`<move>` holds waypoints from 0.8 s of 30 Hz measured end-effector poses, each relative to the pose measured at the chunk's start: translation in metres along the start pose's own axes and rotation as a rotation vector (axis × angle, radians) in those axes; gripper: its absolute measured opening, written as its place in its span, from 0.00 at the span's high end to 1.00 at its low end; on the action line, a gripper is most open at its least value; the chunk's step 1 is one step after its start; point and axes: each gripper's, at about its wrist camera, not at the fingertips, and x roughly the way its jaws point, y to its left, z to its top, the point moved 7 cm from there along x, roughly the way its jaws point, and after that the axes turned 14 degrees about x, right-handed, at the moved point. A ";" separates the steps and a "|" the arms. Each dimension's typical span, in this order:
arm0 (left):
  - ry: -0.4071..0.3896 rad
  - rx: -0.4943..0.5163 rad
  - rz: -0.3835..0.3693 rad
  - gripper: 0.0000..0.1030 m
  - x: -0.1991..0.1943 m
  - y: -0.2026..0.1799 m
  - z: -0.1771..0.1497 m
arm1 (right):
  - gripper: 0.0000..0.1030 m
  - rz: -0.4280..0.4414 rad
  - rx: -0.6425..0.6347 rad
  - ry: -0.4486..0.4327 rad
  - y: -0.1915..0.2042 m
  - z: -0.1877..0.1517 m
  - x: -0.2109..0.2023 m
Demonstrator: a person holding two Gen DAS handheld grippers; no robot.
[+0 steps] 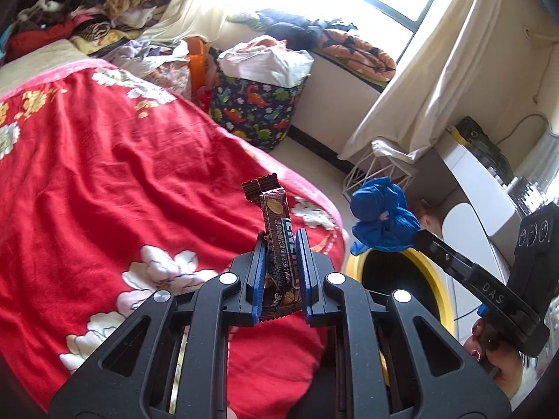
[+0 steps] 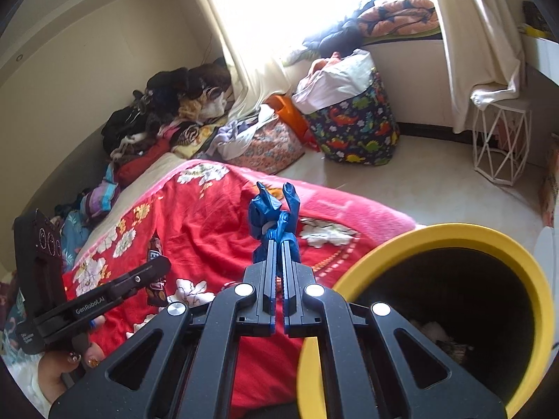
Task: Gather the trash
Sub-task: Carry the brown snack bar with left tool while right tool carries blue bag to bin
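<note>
A brown snack wrapper (image 1: 277, 244) is pinched upright in the closed left tongs (image 1: 279, 262); crumpled blue plastic (image 2: 274, 220) is clamped in the right tongs (image 2: 277, 265). A yellow-rimmed bin (image 2: 454, 232) stands beside both, apparently for dropping.

Left wrist view: wrapper (image 1: 276, 241) upright between my left gripper (image 1: 281, 244) pads, centre frame, over the bed (image 1: 104, 174). Bin (image 1: 433, 279) lower right; crumpled bag (image 1: 380, 216) in my right gripper (image 1: 421, 235) above its rim. Basket (image 1: 258, 108) upper centre, beyond the bed.
</note>
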 end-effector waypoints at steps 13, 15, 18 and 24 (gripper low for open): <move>-0.019 0.067 -0.045 0.89 -0.001 -0.045 0.006 | 0.97 -0.059 0.048 -0.048 -0.041 0.000 -0.045; -0.019 0.076 -0.052 0.89 -0.001 -0.051 0.006 | 0.97 -0.068 0.055 -0.055 -0.047 -0.001 -0.050; -0.017 0.092 -0.063 0.89 0.000 -0.061 0.005 | 0.98 -0.078 0.059 -0.062 -0.053 -0.001 -0.056; -0.011 0.120 -0.082 0.89 0.004 -0.074 0.004 | 0.97 -0.099 0.063 -0.078 -0.062 0.000 -0.067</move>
